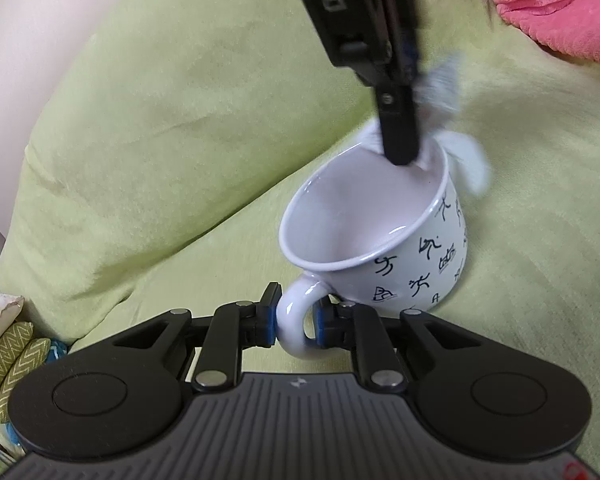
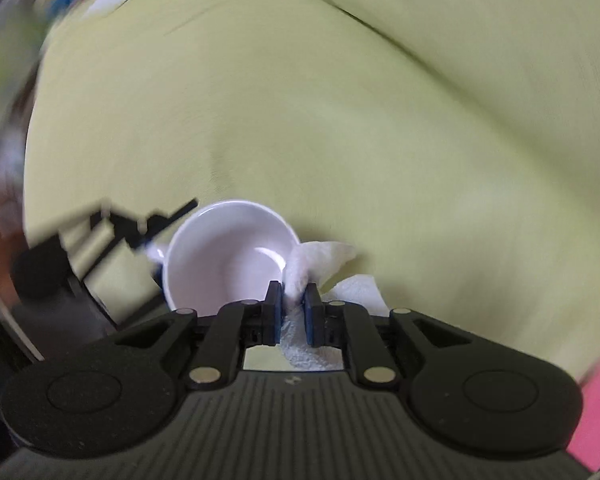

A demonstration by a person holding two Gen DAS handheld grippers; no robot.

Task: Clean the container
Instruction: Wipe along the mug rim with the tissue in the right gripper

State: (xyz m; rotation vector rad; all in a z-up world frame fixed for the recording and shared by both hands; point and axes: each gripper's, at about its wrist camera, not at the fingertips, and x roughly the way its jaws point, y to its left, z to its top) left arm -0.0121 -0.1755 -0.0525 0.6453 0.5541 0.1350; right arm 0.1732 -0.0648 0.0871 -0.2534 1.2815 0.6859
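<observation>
- Left wrist view: white enamel mug with black figure drawings (image 1: 384, 236) is seen tilted on the yellow-green cushion (image 1: 160, 120), its handle (image 1: 298, 320) pinched by the left hand-held gripper (image 1: 296, 320). Mouth faces up toward the right hand-held gripper (image 1: 400, 152), dipped at the far rim.
- Right wrist view: right hand-held gripper (image 2: 292, 312) is clamped on a crumpled white paper towel (image 2: 320, 264), draped over the near rim; the mug's interior lies just ahead, left.

Both tools are matte black. The left gripper (image 1: 296, 322) has a ribbed grey deck at 6 o'clock bearing a small pale logo, with round black housings at 7 and 5 o'clock. Silver pivot pins dot its linkage arms, and the fingers carry blue pads (image 1: 321, 322). The right gripper (image 2: 291, 312) matches; from outside, its side shows white lettering "DA" and one screw.
</observation>
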